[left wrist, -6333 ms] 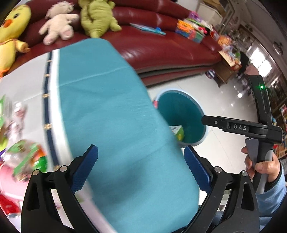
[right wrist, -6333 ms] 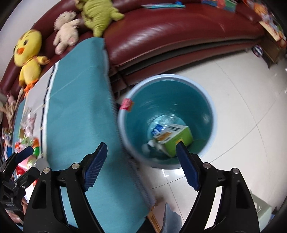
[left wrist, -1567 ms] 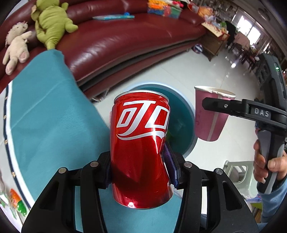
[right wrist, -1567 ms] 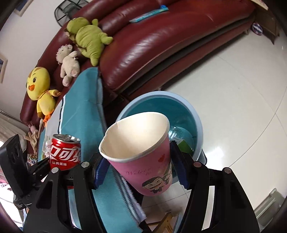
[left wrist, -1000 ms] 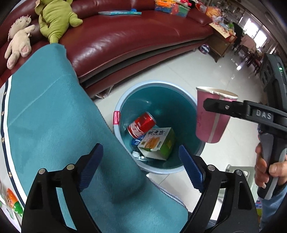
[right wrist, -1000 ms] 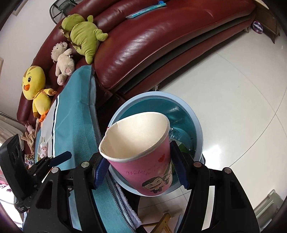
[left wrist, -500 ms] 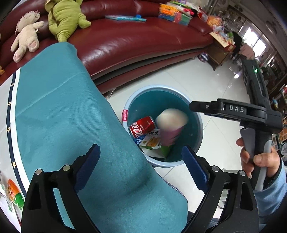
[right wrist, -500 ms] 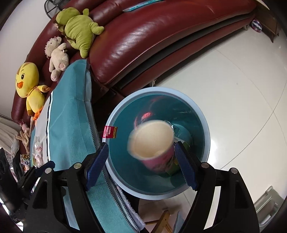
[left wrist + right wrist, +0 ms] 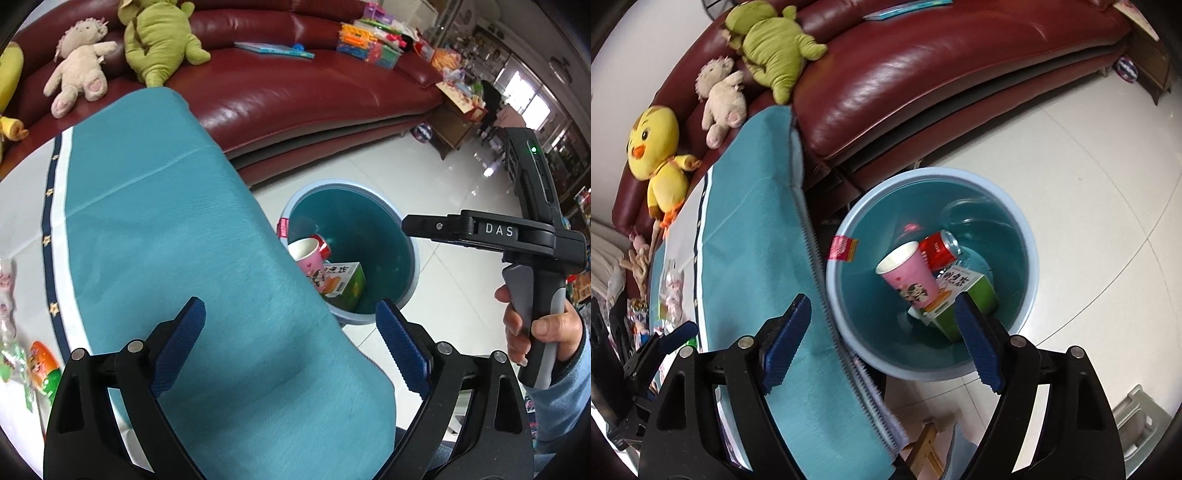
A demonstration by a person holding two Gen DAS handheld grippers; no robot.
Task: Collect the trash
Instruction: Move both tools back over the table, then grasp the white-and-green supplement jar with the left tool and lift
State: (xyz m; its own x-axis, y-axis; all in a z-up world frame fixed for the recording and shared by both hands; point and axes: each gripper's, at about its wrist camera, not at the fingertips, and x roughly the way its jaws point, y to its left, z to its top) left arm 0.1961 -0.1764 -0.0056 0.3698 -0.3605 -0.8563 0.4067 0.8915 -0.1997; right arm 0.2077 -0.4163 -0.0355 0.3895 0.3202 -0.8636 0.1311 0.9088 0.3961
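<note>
Pink paper cup (image 9: 910, 275) lying tilted inside the blue bin (image 9: 1030, 258) on the floor, leaning on a red can (image 9: 938, 249) and a green carton (image 9: 964, 295). Just beside the bin, a counter under a teal cloth (image 9: 166, 240), with a dark red sofa (image 9: 923, 74) and plush toys beyond. Right claw (image 9: 882, 343) above the bin, jaws opening with nothing between them; left claw (image 9: 290, 347) over the cloth, spread wide and empty.
</note>
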